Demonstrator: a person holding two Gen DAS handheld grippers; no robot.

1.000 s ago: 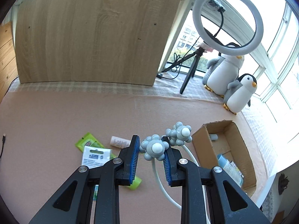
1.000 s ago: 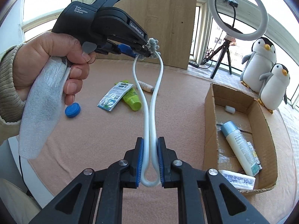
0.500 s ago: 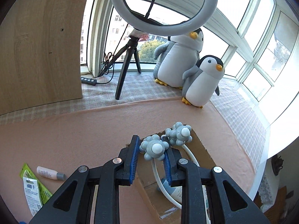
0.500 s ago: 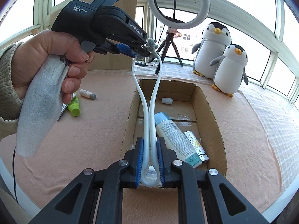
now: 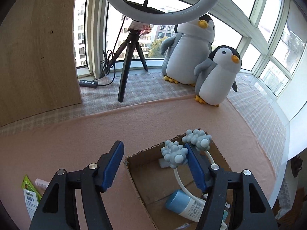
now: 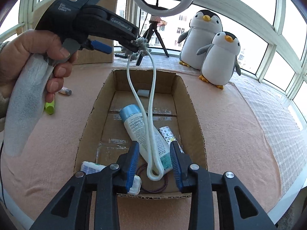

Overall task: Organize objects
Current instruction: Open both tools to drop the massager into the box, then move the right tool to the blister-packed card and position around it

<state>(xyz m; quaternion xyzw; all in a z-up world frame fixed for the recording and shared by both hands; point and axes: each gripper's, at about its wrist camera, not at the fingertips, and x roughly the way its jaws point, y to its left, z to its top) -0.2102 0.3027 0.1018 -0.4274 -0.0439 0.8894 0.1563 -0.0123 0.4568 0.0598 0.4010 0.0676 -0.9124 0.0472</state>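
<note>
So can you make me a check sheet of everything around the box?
Surface: pink cloth, flat.
Job's things: bobble massager hanging into cardboard box, its loop lying on the lotion bottle.
Clutter: green tube, small tube, sachets outside the box.
Grippers: left tool open, massager leaning on one finger; right tool open around the loop.
Cables: thin red wire in box; switch cable by window.
Surroundings: ring light, two toy penguins, wooden board.
</note>
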